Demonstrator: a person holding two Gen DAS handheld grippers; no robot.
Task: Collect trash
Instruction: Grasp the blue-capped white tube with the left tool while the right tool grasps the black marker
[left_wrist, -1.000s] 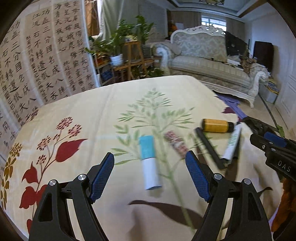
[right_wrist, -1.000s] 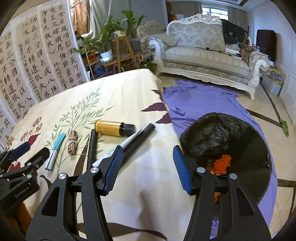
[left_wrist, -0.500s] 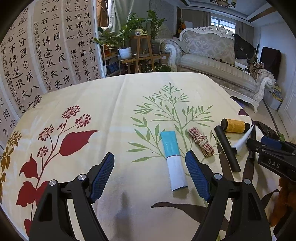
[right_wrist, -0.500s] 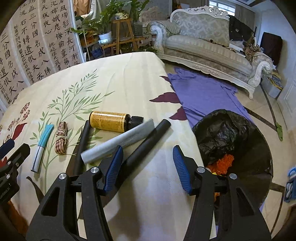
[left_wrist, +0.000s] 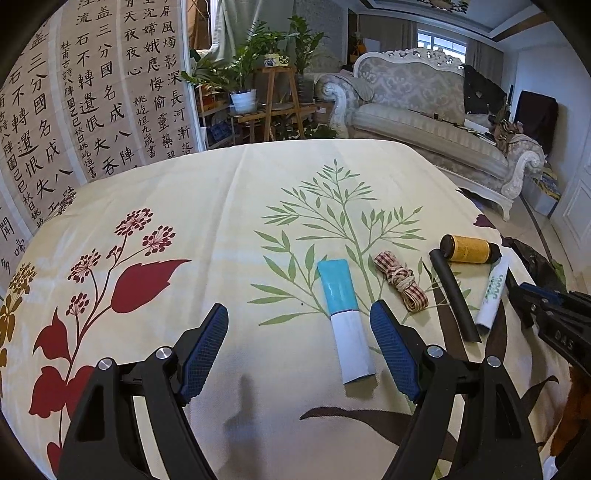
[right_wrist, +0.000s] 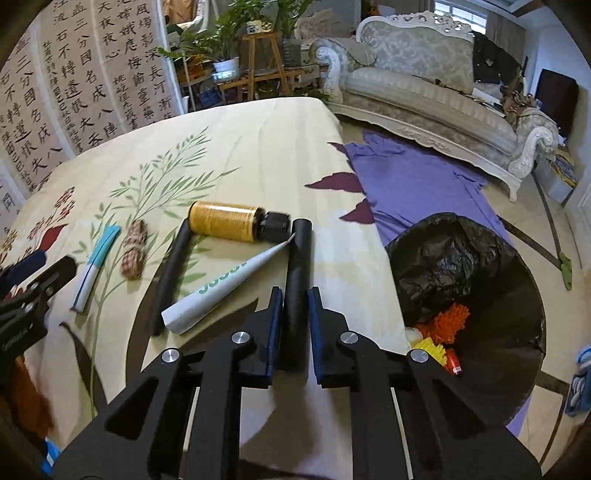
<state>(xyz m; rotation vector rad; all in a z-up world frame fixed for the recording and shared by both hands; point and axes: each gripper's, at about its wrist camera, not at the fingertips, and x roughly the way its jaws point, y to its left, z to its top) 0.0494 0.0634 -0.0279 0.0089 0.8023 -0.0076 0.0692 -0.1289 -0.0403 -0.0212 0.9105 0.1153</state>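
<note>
Several pieces of trash lie on the floral tablecloth. My right gripper is shut on a black tube, both pads pressing its near half. Beside it lie a white tube with green print, a second black tube, a yellow bottle with a black cap, a checked ribbon bundle and a teal-and-white tube. My left gripper stands open just above the cloth. The teal-and-white tube lies between its fingers, close to the right one, untouched.
A bin lined with a black bag stands on the floor off the table's right edge, holding orange and yellow bits. A purple cloth is spread on the floor behind it. A pale sofa and plant stands sit at the back.
My right gripper has come down over the black tube and shut on it. My left gripper has drifted left, so the teal-and-white tube now sits near its right finger.
</note>
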